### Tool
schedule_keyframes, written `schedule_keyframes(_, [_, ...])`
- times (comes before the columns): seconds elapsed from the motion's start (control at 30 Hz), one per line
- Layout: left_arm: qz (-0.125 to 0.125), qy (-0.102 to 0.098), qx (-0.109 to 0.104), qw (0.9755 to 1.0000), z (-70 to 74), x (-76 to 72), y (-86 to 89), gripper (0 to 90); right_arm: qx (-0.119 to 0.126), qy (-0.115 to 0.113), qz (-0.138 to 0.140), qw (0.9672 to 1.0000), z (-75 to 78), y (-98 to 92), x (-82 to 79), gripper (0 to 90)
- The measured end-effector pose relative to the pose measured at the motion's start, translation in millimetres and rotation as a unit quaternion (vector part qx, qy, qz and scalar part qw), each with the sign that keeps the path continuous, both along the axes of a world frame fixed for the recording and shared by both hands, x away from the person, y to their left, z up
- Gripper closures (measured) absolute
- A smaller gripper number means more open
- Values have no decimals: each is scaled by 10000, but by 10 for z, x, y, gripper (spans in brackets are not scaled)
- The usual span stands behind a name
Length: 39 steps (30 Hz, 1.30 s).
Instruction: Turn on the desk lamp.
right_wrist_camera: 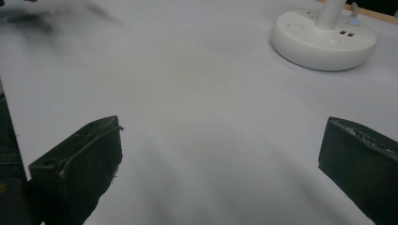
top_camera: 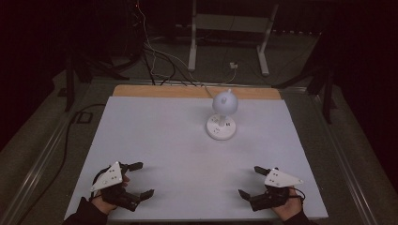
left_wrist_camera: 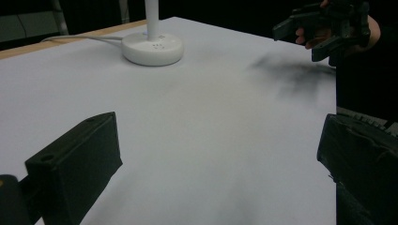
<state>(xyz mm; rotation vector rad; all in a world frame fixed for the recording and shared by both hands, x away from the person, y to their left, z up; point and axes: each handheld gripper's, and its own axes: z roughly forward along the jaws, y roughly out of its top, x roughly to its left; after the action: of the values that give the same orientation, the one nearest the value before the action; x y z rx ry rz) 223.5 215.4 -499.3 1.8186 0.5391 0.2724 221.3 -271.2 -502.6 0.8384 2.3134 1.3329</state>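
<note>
A white desk lamp (top_camera: 222,117) with a round base and a ball-shaped head stands on the white table (top_camera: 187,150), right of the middle toward the back. Its base (left_wrist_camera: 152,48) shows far ahead in the left gripper view, and its base (right_wrist_camera: 324,40) at the upper right in the right gripper view. My left gripper (top_camera: 142,179) rests near the front left corner, open with nothing between its jaws. My right gripper (top_camera: 250,181) rests near the front right, open and empty too. In the left gripper view, the right gripper (left_wrist_camera: 300,35) appears at the upper right, held by a hand.
A white cable (top_camera: 206,84) runs from the lamp over the table's wooden back edge (top_camera: 197,92) to the floor. Behind the table stand a white metal frame (top_camera: 230,33) and dark stands with more cables. The room around is dark.
</note>
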Motion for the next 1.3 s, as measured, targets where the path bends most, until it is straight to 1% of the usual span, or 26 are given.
schedule_keyframes(0.2, [7,3,-2,10000,0,2,-3,4,48,67,46,10000,47,31,-25,0])
schedule_keyframes(0.3, [18,20,-18,10000,-1,2,-4,5,2,101,85,9999,60,57,-34,0])
schedule_keyframes(0.37, [7,7,13,10000,0,-1,-5,4,-33,116,104,9999,64,75,-41,0])
schedule_keyframes(0.43, [16,11,-10,10000,1,0,-3,4,-21,144,148,9998,77,96,-48,0])
schedule_keyframes(0.6, [25,19,-9,10000,0,1,-1,4,39,133,221,9997,105,128,-62,0])
schedule_keyframes(0.7, [27,27,-13,10000,-2,-1,-2,5,83,182,240,9995,109,138,-62,0])
schedule_keyframes(0.83, [24,21,-28,10000,1,1,-1,4,87,154,256,9995,128,147,-62,0])
schedule_keyframes(0.97, [48,27,-14,10000,-2,1,-3,4,170,173,285,9993,173,158,-30,0])
schedule_keyframes(1.03, [47,33,-25,10000,-2,1,-3,4,233,221,293,9991,181,154,-21,0])
schedule_keyframes(1.13, [51,33,-12,10000,-3,1,-7,4,212,251,316,9990,187,175,-8,0])
schedule_keyframes(1.2, [52,29,-25,10000,-3,1,-7,4,159,221,312,9991,200,195,0,0])
schedule_keyframes(1.27, [53,33,-31,10000,-1,0,-7,4,190,233,327,9990,214,205,12,0])
schedule_keyframes(1.3, [33,21,-15,10000,1,-3,-7,4,166,221,316,9991,228,215,17,0])
